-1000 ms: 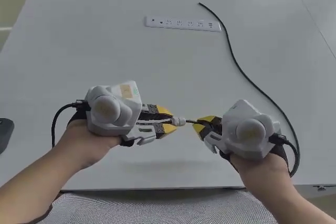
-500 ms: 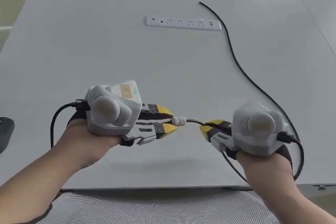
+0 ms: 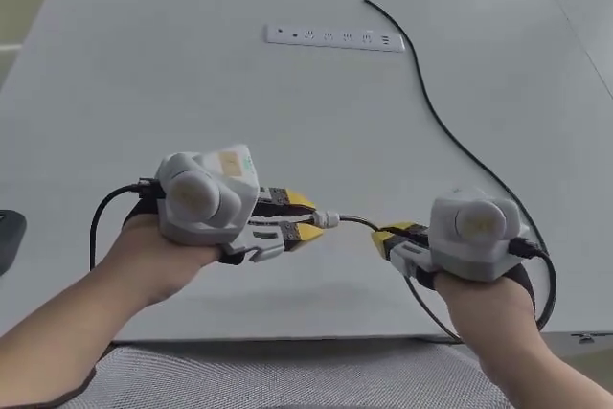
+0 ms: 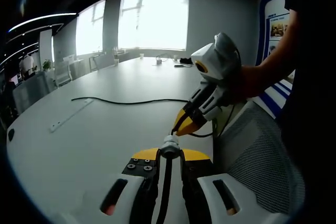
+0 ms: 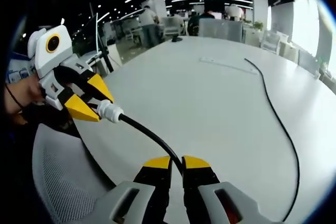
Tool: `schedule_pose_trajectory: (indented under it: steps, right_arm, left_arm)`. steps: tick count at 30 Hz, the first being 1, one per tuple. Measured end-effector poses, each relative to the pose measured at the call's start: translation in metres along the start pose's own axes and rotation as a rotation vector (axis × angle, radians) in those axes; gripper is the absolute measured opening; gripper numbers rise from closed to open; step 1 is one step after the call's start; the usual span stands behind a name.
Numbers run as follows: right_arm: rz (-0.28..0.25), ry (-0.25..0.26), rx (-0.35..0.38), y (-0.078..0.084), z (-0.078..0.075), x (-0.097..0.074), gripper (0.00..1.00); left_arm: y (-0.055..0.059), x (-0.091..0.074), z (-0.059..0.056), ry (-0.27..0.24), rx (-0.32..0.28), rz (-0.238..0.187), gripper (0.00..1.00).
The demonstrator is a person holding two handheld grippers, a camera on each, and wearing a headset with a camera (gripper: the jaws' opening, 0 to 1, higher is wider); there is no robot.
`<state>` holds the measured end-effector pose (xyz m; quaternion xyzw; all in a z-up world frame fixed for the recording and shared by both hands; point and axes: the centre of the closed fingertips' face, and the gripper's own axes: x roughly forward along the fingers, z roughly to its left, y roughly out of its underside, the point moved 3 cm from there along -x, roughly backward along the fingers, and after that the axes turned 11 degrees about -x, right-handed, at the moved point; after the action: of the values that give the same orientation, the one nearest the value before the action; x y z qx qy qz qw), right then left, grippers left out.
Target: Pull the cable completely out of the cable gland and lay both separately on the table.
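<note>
Left gripper (image 3: 308,222): 2 jaws clamped on white cable gland (image 3: 328,221), its body mostly hidden between them. Right gripper (image 3: 385,236): pinching black cable (image 3: 356,223); cable end inside gland unseen.

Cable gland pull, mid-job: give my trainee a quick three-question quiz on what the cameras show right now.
1. True or false: the cable is fully out of the cable gland.
2. Which gripper clamps the gland? A) left gripper B) right gripper C) both
3. Fill in: the right gripper's jaws are shut on the black ____.

Key: 1 false, the cable runs into the gland. 2 A. 3 cable.
</note>
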<state>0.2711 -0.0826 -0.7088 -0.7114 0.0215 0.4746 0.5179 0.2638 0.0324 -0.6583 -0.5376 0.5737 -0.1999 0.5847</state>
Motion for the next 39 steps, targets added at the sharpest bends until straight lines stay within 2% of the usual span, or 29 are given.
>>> schedule_pose_trajectory:
  steps: [4,6,7,8,10,13,16,18,20,24,26,39]
  right_arm:
    - [-0.002,-0.016,-0.015,0.0,0.002,0.0,0.03]
    - [0.008,-0.032,-0.061,0.001,0.006,0.0,0.03]
    - [0.019,-0.024,-0.069,0.001,0.006,-0.001,0.03]
    - [0.016,-0.017,-0.108,-0.001,0.007,-0.001,0.03]
    - [0.019,-0.027,-0.125,-0.001,0.011,-0.001,0.03]
    - [0.009,-0.036,-0.161,-0.004,0.016,-0.001,0.11]
    - [0.017,-0.024,-0.238,-0.012,0.019,-0.008,0.17]
    - [-0.034,-0.026,-0.325,-0.029,0.027,-0.013,0.2]
    - [-0.042,-0.037,-0.38,-0.037,0.033,-0.017,0.18]
    - [-0.061,-0.059,-0.416,-0.049,0.044,-0.016,0.15]
    - [-0.036,-0.056,-0.482,-0.049,0.044,-0.013,0.13]
    - [-0.029,-0.071,-0.547,-0.046,0.049,-0.001,0.08]
  left_arm:
    - [0.001,-0.001,0.002,-0.009,-0.007,0.007,0.16]
    - [0.0,-0.001,0.003,-0.015,-0.015,0.002,0.15]
    - [0.0,-0.001,0.002,-0.015,-0.013,0.004,0.15]
    - [0.0,-0.001,0.002,-0.016,-0.012,0.003,0.15]
    - [0.0,-0.001,0.002,-0.015,-0.013,0.004,0.15]
    - [0.001,-0.001,0.001,-0.015,-0.012,0.01,0.15]
    - [0.001,-0.001,0.001,-0.015,-0.015,0.009,0.15]
    - [0.001,-0.001,0.001,-0.013,-0.015,0.007,0.15]
    - [0.0,-0.002,-0.001,-0.009,-0.016,0.004,0.15]
    - [-0.002,-0.002,-0.002,-0.001,-0.021,-0.005,0.15]
    - [-0.002,-0.002,-0.001,0.003,-0.021,-0.011,0.15]
    - [-0.002,-0.004,-0.004,0.016,-0.023,-0.012,0.15]
